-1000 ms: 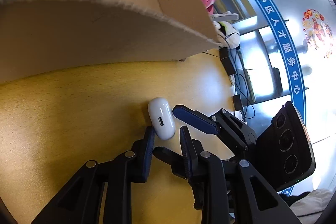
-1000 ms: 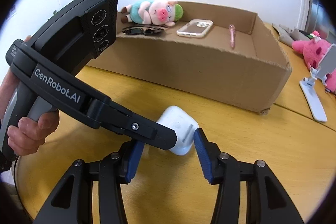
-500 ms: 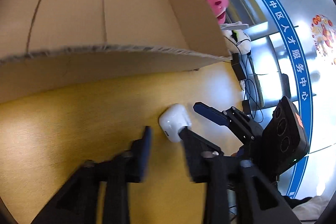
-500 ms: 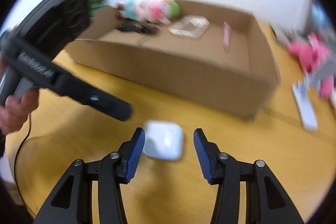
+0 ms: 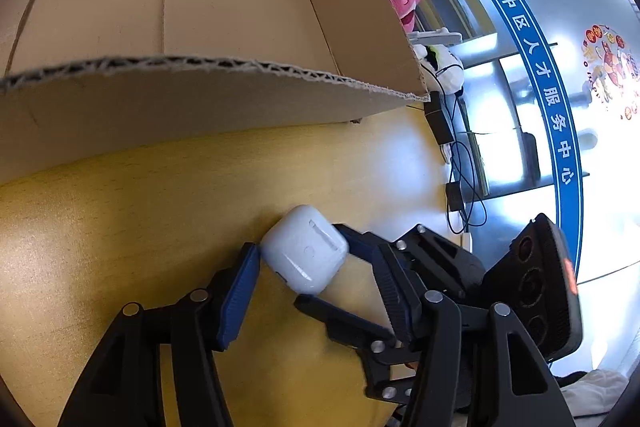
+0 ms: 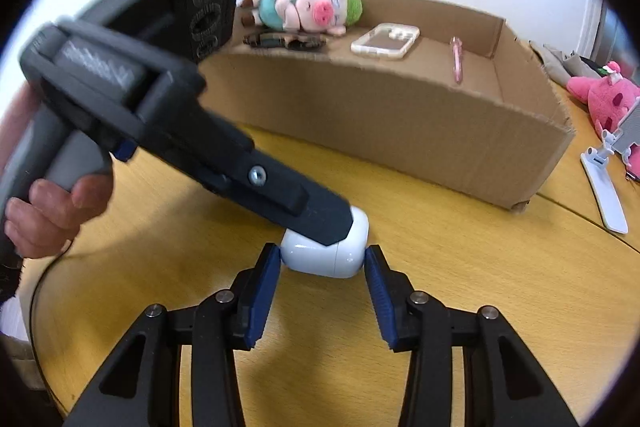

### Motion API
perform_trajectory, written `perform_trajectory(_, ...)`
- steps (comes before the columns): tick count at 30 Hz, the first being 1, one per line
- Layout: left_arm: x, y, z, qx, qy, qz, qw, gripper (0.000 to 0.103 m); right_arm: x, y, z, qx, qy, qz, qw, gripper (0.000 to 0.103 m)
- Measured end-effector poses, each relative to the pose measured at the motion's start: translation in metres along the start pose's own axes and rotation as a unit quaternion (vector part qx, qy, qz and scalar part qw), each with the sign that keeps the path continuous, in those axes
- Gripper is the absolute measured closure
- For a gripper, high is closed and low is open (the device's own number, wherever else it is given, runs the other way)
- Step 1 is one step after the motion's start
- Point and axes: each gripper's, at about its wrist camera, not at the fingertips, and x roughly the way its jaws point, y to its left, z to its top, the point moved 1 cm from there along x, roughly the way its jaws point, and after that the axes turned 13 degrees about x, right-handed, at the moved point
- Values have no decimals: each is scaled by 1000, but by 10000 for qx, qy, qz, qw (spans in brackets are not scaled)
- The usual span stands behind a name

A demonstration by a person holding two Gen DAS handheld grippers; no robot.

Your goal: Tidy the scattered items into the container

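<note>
Counting, we find one white earbud case (image 6: 326, 251) on the yellow table (image 6: 460, 267), low in the frame's centre, and four things in the cardboard box (image 6: 400, 123). Our right gripper (image 6: 320, 267) brackets the case, jaws apart; our left gripper (image 5: 316, 275) likewise spreads around it.

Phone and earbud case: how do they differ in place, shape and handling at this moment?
The phone lies flat inside the cardboard box; the earbud case sits outside it on the yellow table. The phone is a thin slab, the earbud case a rounded lump. Nothing touches the phone; the left gripper and right gripper bracket the earbud case. Both are pale.
</note>
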Motion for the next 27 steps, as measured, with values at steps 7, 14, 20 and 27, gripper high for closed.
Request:
perform_trajectory(7,-12,2,-11,-124,-182,-248,9994,60,-19,-1,3,49,-165,135,9998,61)
perform_trajectory(14,-49,-13,-15,-31,-650,-247,9976,82,-41,14,11,-245,-394,154,9988,61)
perform_trajectory(20,-78,-26,-13,104,-1023,-285,9943,82,-61,31,25,-456,-816,224,9954,61)
perform_trajectory(27,-107,-28,-2,191,-1317,-397,9903,82,-71,43,38,-608,-1151,366,9908,60)
